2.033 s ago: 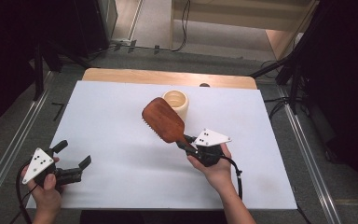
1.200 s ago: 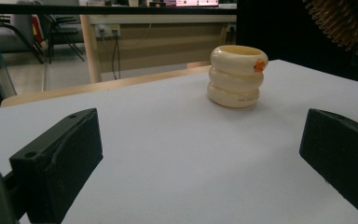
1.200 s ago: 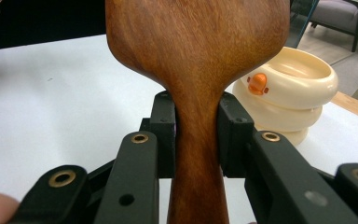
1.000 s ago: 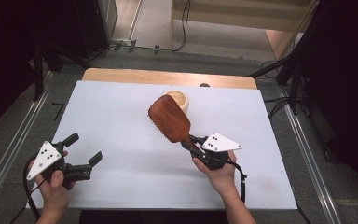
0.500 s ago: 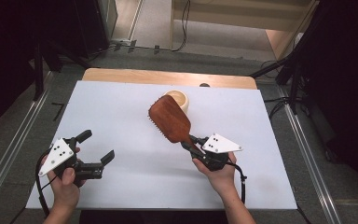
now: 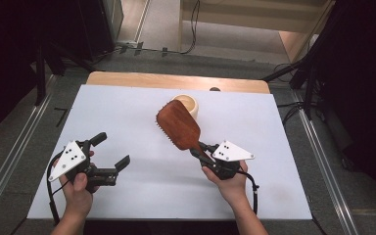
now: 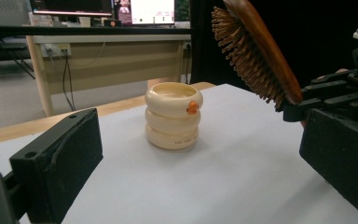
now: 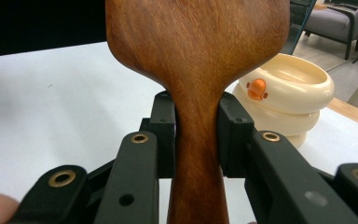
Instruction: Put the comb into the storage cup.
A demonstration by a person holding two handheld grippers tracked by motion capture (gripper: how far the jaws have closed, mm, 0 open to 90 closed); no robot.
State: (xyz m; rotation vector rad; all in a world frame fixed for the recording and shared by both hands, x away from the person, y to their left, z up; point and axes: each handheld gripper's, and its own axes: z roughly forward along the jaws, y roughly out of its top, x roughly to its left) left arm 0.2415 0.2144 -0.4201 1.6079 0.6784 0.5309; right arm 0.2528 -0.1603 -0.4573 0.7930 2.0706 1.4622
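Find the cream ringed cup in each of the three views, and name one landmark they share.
High view: cream cup at table centre, towards the far edge, just behind the hairbrush head.
Left gripper view: centre, left of the brush bristles.
Right gripper view: right, behind the brush handle.
Shared landmark: the wooden hairbrush.

In the right gripper view the hairbrush (image 8: pixel 200 70) is cut off by the top edge, and its handle runs out at the bottom. It also hides the left part of the cream cup (image 8: pixel 289 93). In the high view the brush covers the cup's near left side (image 6: pixel 188 104).
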